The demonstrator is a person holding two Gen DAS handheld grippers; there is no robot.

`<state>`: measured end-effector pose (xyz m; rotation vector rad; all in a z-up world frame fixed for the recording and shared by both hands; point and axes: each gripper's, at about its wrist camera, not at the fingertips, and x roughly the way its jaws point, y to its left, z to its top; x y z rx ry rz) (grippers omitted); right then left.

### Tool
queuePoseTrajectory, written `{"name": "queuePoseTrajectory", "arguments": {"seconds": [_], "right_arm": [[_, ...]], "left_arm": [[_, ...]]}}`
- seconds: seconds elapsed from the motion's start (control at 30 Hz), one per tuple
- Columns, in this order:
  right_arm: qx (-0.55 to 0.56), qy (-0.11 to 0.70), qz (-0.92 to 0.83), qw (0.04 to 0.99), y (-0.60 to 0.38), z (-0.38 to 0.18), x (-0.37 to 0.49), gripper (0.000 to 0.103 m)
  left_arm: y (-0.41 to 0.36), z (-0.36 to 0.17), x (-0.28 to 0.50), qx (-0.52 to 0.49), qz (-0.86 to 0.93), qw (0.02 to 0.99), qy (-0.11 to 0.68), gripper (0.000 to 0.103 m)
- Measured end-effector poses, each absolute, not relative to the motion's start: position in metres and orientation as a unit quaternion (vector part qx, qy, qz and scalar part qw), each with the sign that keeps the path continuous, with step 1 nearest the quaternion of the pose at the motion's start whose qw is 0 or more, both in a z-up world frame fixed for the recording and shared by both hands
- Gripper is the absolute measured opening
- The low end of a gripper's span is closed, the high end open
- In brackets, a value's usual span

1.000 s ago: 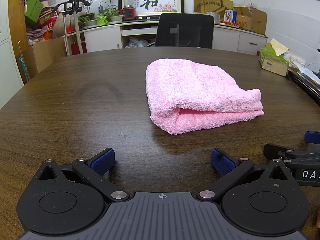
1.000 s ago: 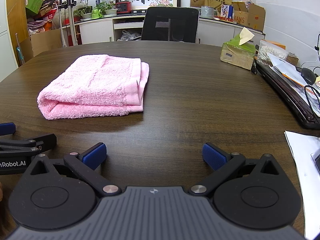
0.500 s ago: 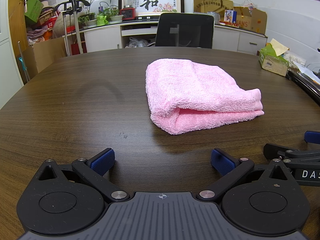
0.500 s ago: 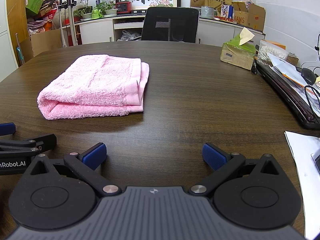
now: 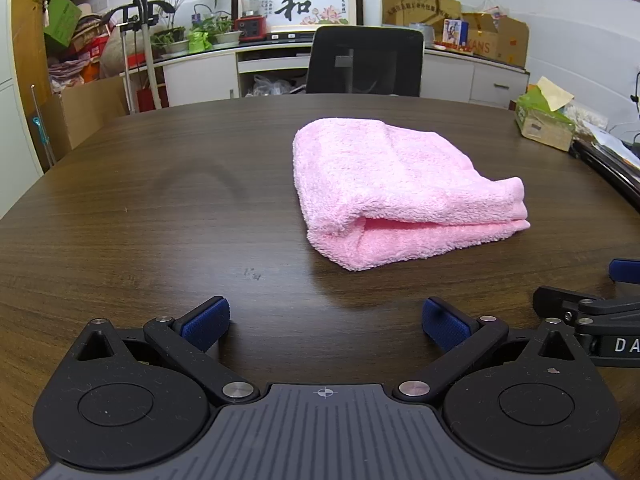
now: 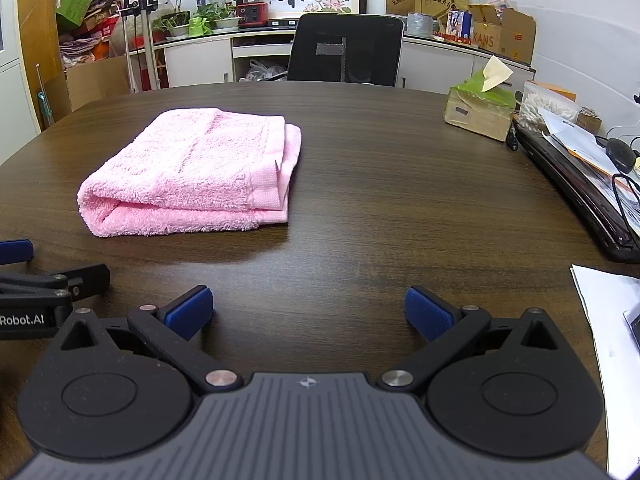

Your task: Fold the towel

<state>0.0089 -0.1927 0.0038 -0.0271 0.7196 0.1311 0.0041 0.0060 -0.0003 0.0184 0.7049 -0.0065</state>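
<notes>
Folded pink towel (image 5: pixel 394 192) (image 6: pixel 196 172) at centre frame on table (image 5: pixel 160 220); left gripper (image 5: pixel 325 322) and right gripper (image 6: pixel 308 312) (both wide open, holding nothing) at bottom.

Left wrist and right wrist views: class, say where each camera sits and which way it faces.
Left wrist: sits behind the open left claw, faces the pink towel ahead-right; right claw at the right edge.
Right wrist: sits behind the open right claw, towel ahead-left; left claw at the left edge.
Shared: towel, table, black chair.

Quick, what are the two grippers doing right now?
Left gripper: open, holding nothing.
Right gripper: open, holding nothing.
</notes>
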Motion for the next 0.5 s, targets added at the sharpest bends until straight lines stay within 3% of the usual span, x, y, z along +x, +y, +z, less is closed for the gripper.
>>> {"name": "queuePoseTrajectory", "arguments": {"seconds": [0.5], "right_arm": [[-0.007, 0.353, 0.047, 0.935, -0.1984, 0.0040, 0.0105, 0.103]], "left_arm": [[0.0083, -0.0009, 0.0052, 0.008, 0.000, 0.938, 0.346, 0.103]]}}
